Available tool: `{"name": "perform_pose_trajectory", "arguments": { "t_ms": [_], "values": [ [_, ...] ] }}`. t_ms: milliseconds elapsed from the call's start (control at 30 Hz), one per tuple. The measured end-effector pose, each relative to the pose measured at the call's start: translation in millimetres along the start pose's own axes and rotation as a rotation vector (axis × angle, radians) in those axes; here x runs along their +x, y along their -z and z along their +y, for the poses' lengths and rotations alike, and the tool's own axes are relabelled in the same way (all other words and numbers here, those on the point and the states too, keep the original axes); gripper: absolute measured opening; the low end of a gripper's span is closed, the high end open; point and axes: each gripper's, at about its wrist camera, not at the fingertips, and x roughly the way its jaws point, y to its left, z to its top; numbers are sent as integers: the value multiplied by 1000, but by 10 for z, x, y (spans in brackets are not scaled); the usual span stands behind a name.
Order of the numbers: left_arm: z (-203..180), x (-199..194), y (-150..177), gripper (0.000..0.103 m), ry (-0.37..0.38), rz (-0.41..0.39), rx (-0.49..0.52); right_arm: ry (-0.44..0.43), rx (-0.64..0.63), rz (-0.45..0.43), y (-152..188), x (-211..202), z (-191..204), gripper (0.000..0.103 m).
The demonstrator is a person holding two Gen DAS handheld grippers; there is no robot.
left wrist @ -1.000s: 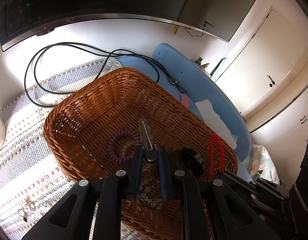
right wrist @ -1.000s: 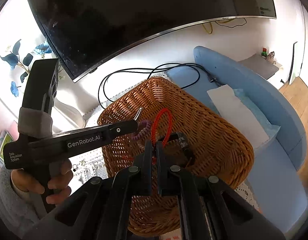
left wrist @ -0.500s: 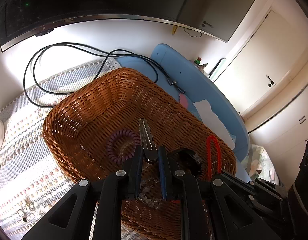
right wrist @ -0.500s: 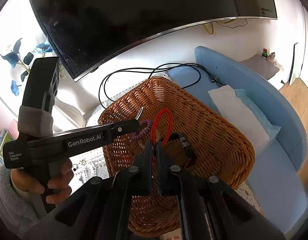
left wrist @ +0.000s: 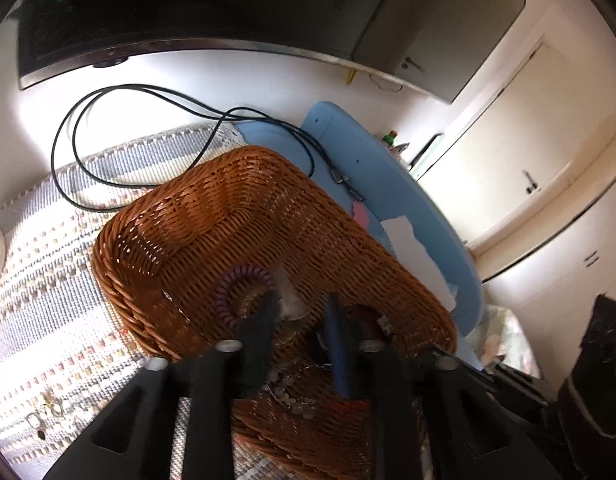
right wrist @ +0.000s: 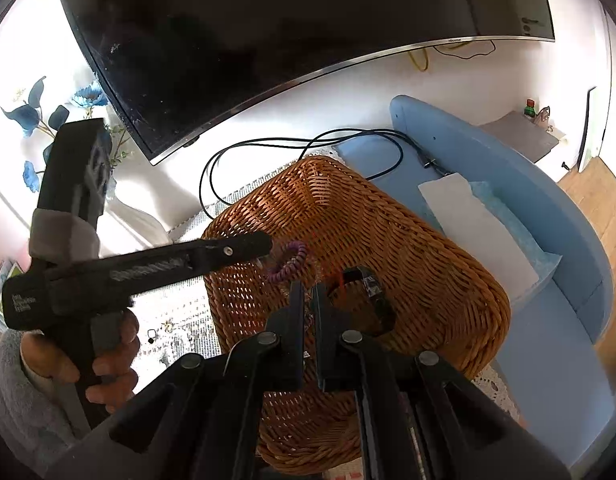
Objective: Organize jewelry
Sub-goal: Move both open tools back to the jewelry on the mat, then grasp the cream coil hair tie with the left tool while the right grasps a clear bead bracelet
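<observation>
Left wrist view: the left gripper (left wrist: 298,316) stands apart above the wicker basket (left wrist: 180,216), and the blurred silver hair clip (left wrist: 286,294) sits loose between its fingers. The clip may snag the purple coil tie (left wrist: 238,284) beside it. The right gripper (right wrist: 307,300) is nearly together; whether it pinches anything cannot be told.

Left wrist camera: sitting on the left gripper (left wrist: 298,312); looking down, close, into the basket (left wrist: 180,224)
Right wrist camera: looking down from a bit higher; seeing the left gripper (right wrist: 264,246) too
Both seeing: basket (right wrist: 428,248); black cable (right wrist: 268,144)
</observation>
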Motion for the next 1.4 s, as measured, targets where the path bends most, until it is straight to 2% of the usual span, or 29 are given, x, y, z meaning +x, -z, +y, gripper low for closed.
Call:
{"name": "perform_pose_trajectory", "arguments": {
  "t_ms": [67,133,233,400,567,767,933,1000,1100,1267,1400],
  "values": [
    [75,-95,-4,46,29,-24,-21,-5,4,0,-7,-4,-13,13],
    [171,-210,-11,50,45,-54,-42,-12,8,1,-16,-7,-19,26],
    [377,-411,5,53,30,-114,-64,-16,16,0,-23,-15,-15,35],
    [901,-794,100,54,-53,-177,-158,-41,3,1,-36,-15,51,36],
    [1451,-1125,308,54,-154,-226,-278,-104,-60,16,-47,38,296,36],
    [1856,-1277,565,54,-223,-253,-399,-245,-201,68,9,172,835,36],
    [2100,-1231,671,53,-271,-241,-455,-349,-350,169,221,410,1367,36],
    [2154,-1177,682,53,-282,-227,-460,-359,-392,216,325,533,1497,36],
    [2202,-1112,677,54,-283,-222,-459,-325,-435,287,463,770,1619,36],
    [2412,-1067,644,53,-411,-301,-530,-306,-434,351,542,977,1617,36],
    [2528,-954,565,54,-421,-272,-531,-276,-437,372,614,1076,1607,36]
  ]
}}
